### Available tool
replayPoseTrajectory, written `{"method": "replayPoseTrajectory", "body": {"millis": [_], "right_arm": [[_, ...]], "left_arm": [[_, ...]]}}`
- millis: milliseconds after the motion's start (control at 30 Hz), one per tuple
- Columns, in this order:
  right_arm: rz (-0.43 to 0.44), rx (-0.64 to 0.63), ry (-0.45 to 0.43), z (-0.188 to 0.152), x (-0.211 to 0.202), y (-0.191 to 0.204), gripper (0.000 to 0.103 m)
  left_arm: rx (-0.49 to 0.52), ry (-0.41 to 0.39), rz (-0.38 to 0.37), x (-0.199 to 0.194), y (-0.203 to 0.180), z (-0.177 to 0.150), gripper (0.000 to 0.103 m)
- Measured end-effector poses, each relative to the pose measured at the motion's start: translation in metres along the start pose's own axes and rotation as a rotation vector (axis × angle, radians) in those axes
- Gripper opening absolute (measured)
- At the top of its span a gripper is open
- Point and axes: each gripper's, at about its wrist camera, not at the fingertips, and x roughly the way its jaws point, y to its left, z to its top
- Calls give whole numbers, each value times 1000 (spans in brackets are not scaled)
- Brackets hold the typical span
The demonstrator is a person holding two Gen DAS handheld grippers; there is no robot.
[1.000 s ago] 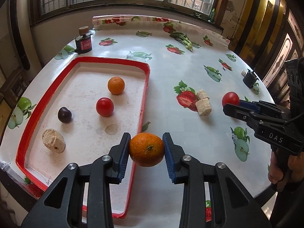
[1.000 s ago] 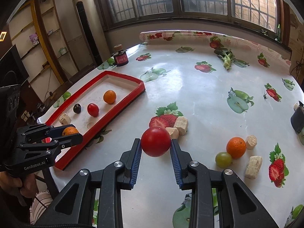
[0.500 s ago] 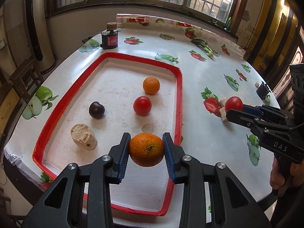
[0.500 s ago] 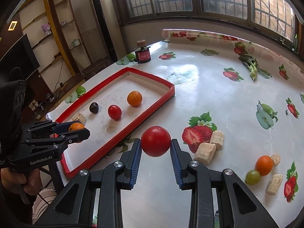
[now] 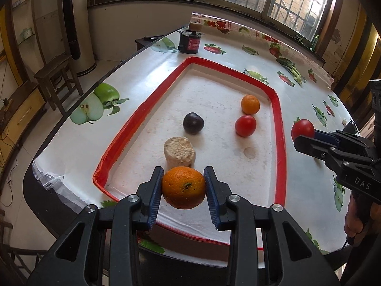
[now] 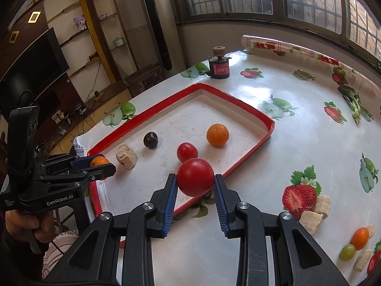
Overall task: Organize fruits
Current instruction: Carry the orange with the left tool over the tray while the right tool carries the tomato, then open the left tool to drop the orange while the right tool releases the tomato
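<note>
My left gripper is shut on an orange and holds it above the near end of the red-rimmed tray. It also shows in the right wrist view. My right gripper is shut on a red tomato, held above the tray's right rim; it shows in the left wrist view. In the tray lie an orange, a red tomato, a dark plum and a beige chunk.
A dark jar with a cork stands beyond the tray's far end. On the table at right lie beige chunks, a small orange and a green grape. The table edge runs close along the tray's left side.
My left gripper has swung left with the orange, now above the tray's near end by the beige chunk. My right gripper has carried the tomato left, up to the tray's right rim.
</note>
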Motion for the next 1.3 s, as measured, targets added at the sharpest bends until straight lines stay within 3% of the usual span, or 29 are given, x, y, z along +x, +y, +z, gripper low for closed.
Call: {"method": "replayPoseTrajectory", "body": {"millis": [367, 933, 1100, 1300], "right_arm": [[46, -49, 76, 3, 43, 29, 31], [25, -45, 136, -3, 72, 30, 33], [21, -27, 115, -4, 63, 27, 41], [11, -14, 74, -2, 42, 21, 45]], "left_arm": [[-14, 23, -4, 13, 10, -2, 32], [-48, 50, 12, 23, 17, -2, 33], [-57, 26, 23, 16, 17, 0, 52], [-54, 10, 30, 9, 15, 1, 52]]}}
